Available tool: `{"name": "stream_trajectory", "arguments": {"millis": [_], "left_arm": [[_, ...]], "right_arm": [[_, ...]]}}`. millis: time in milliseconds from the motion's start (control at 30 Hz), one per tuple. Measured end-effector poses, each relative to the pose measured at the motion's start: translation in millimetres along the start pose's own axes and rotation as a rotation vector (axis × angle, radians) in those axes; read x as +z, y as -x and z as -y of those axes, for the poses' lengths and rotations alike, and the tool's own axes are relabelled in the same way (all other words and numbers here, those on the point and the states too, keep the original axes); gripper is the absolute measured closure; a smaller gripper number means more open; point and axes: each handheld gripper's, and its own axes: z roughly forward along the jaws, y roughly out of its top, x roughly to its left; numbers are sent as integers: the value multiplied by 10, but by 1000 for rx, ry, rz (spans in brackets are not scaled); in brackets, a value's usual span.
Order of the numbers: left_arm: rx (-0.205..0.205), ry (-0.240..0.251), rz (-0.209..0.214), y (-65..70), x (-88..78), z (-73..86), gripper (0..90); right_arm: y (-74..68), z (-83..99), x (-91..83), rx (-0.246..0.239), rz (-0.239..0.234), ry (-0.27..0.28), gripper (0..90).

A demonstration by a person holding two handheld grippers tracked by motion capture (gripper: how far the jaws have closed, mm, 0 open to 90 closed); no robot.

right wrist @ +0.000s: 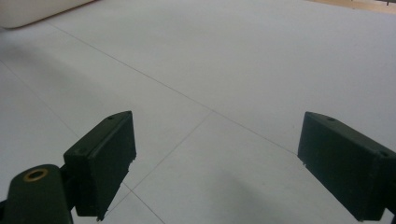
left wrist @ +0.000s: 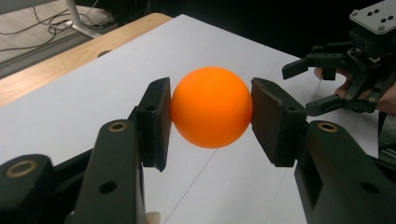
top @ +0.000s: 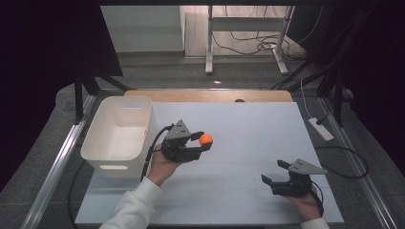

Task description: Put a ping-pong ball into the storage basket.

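Note:
An orange ball point(top: 206, 139) hangs above the white table sheet, clamped between the two black pads of my left gripper point(top: 204, 140). In the left gripper view the ball point(left wrist: 211, 107) is pressed on both sides by the pads, and my left gripper point(left wrist: 211, 119) is shut on it. My right gripper point(top: 273, 172) rests low near the table's front right, jaws spread wide with nothing between them. In the right gripper view my right gripper point(right wrist: 215, 161) is open over the bare white sheet point(right wrist: 224, 70).
A white plastic bin point(top: 119, 135) stands at the table's left, just left of my left hand. A wooden strip point(top: 210, 95) runs along the far edge. Cables and a power strip point(top: 321, 129) lie on the floor to the right.

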Motion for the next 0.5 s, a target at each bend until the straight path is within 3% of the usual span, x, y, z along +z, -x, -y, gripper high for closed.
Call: {"name": "stream_trajectory", "arguments": {"millis": [500], "left_arm": [[0,19,-35,-86,-149,-72,508]], "right_arm": [[1,0,1,1,0,1,110]]}}
